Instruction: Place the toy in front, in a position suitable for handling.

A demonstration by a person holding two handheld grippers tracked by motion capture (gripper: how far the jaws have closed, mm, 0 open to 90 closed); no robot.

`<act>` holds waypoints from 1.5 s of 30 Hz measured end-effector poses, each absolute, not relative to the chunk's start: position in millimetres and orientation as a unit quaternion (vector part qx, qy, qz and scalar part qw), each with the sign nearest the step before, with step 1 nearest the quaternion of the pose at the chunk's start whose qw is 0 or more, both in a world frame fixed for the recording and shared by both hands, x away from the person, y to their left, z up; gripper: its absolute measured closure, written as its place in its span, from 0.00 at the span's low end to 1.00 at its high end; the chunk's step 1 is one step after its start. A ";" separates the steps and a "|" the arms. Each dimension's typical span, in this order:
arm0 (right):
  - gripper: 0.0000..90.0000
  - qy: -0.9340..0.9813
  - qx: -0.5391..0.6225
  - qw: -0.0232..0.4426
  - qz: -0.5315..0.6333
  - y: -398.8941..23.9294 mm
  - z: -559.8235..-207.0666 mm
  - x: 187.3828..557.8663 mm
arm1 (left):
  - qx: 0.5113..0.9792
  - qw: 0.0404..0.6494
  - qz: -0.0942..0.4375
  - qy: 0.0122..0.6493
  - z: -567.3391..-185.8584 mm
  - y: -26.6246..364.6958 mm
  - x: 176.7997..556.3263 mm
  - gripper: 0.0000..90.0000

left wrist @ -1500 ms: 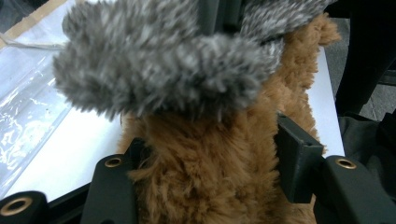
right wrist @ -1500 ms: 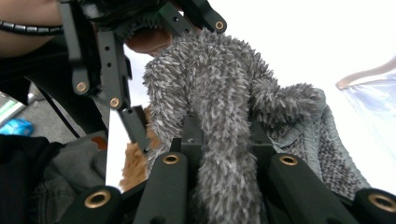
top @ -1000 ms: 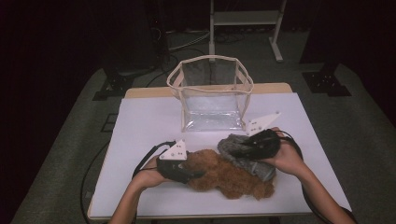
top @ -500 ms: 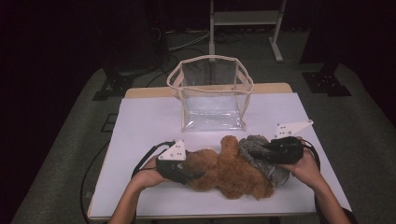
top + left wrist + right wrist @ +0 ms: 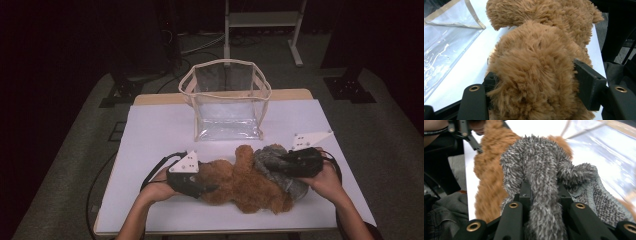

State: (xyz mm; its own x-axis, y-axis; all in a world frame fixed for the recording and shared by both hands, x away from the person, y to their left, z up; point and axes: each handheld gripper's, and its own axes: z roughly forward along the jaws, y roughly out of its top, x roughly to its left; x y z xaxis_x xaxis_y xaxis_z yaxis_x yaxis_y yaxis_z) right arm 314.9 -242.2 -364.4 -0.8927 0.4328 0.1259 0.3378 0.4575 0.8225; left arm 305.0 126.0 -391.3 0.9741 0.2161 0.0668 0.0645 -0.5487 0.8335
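A shaggy brown plush toy (image 5: 245, 182) is lying against a speckled grey knitted garment (image 5: 280, 167); a clear plastic bag (image 5: 227, 102) with cream trim is standing on the white table (image 5: 155, 130); black grippers are carrying white plates.

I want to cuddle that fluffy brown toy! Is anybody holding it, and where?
Yes. The left gripper has the fluffy brown plush toy between its jaws at one end; the right gripper pinches the shaggy grey fabric at the other.

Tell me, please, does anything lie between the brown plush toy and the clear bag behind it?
Nothing visible does: bare white table separates the brown plush toy from the clear bag, whose top stands open.
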 end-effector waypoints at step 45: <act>0.80 0.855 0.209 0.061 0.470 -228.6 -361.7 320.1 | 0.880 0.461 0.071 0.086 -408.6 135.9 309.1 0.32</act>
State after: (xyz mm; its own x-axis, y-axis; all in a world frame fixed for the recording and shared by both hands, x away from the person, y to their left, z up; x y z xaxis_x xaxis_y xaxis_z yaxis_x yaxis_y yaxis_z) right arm 320.1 -228.6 -361.7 -0.9050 0.4151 0.0929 0.3007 0.4700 0.8299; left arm 309.1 135.9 -408.6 0.9751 0.2169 0.0455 0.0860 -0.5596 0.8243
